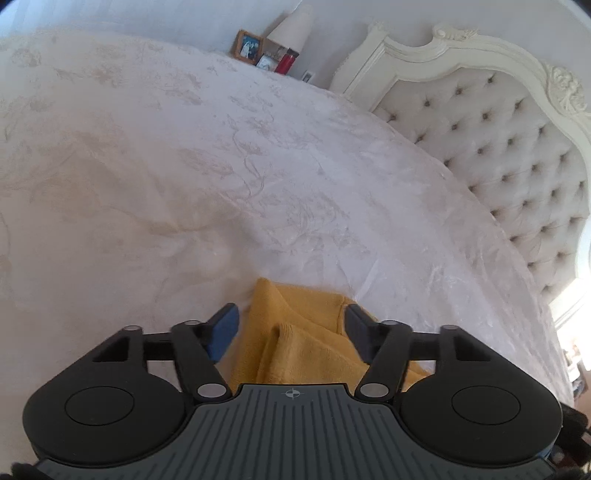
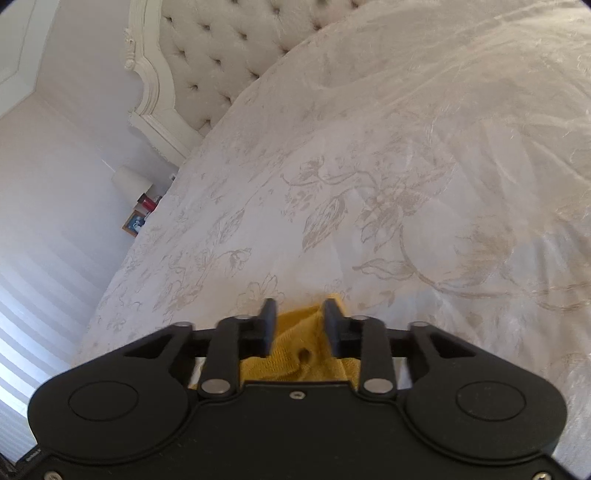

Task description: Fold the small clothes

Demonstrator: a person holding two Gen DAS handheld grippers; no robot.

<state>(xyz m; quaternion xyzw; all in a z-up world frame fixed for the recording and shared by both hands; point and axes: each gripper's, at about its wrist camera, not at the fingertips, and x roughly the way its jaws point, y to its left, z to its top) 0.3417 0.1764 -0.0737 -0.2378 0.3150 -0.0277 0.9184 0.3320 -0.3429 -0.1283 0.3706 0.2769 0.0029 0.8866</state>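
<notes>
Yellow garment [image 1: 295, 332] folds between left jaws; right view, bunched.

From the left wrist we see our left tongs [image 1: 291, 325] with the jaws standing wide apart, a folded yellow garment [image 1: 295, 332] lying between them on the bed [image 1: 221, 166], the blue pads [image 1: 225, 332] not pressing the cloth. The white floral bedspread fills the view. At two o'clock stands the tufted headboard [image 1: 498, 147]. At twelve o'clock sit a lamp [image 1: 291, 26], a framed photo [image 1: 248, 46] and a red bottle [image 1: 286, 62].
</notes>
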